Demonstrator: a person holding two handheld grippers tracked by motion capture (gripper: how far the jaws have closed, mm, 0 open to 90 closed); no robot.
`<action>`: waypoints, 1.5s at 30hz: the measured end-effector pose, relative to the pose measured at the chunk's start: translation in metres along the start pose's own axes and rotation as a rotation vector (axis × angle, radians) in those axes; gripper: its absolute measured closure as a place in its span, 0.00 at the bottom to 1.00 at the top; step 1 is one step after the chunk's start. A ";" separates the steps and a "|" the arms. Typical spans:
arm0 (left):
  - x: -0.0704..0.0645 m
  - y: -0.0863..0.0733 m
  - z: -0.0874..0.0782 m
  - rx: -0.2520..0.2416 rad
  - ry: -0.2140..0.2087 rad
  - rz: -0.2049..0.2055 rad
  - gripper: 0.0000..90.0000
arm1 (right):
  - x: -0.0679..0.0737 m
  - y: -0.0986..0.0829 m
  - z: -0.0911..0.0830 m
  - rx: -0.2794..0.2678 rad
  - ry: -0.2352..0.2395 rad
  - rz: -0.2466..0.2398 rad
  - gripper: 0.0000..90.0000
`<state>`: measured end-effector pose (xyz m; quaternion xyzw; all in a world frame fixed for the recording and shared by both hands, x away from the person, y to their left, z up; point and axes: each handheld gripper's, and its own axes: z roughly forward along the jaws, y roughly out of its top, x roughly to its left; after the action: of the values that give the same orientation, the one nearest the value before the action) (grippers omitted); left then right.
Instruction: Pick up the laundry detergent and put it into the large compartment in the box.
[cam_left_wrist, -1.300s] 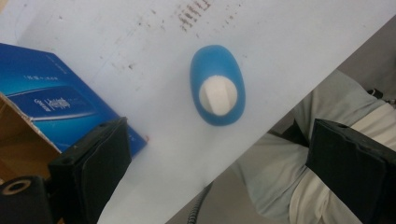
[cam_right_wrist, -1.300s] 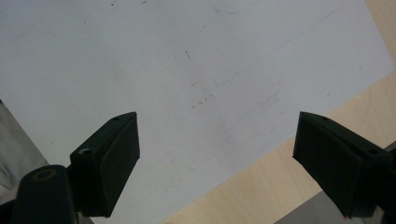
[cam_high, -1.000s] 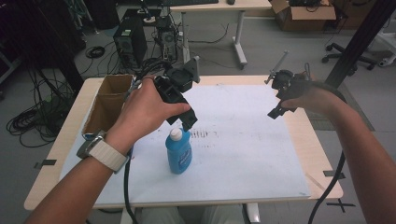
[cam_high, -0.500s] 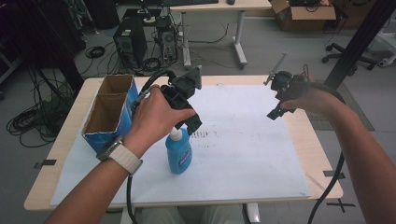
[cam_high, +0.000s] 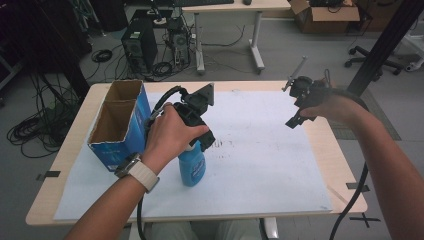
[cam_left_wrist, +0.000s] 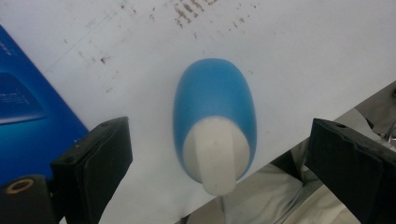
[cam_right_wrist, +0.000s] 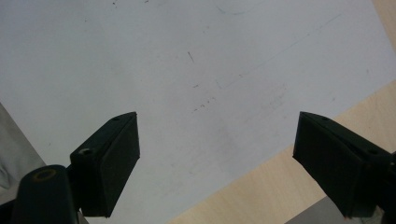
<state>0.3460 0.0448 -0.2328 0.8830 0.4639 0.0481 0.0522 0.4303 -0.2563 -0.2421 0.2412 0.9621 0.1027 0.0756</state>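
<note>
Bottle stands between left gripper's spread fingers, untouched.

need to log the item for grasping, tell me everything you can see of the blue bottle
The blue bottle looks like smooth plastic, with a rounded oval body and a white cap on top. It stands upright on the white table cover, close beside the blue cardboard box. The left hand-held gripper hangs over it, jaws wide open either side of the cap, not touching.
</note>
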 end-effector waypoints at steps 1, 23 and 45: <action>0.000 0.000 0.002 0.001 -0.003 -0.002 0.08 | 0.000 0.000 0.000 0.001 0.001 -0.001 0.16; -0.001 -0.002 0.040 0.031 -0.013 -0.019 0.11 | 0.000 -0.002 0.003 0.005 0.008 0.000 0.16; 0.000 -0.002 0.049 0.050 0.000 -0.039 0.24 | 0.001 0.001 0.005 0.003 0.004 -0.012 0.17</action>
<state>0.3509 0.0440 -0.2812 0.8748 0.4821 0.0358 0.0311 0.4307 -0.2539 -0.2469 0.2355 0.9637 0.1014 0.0739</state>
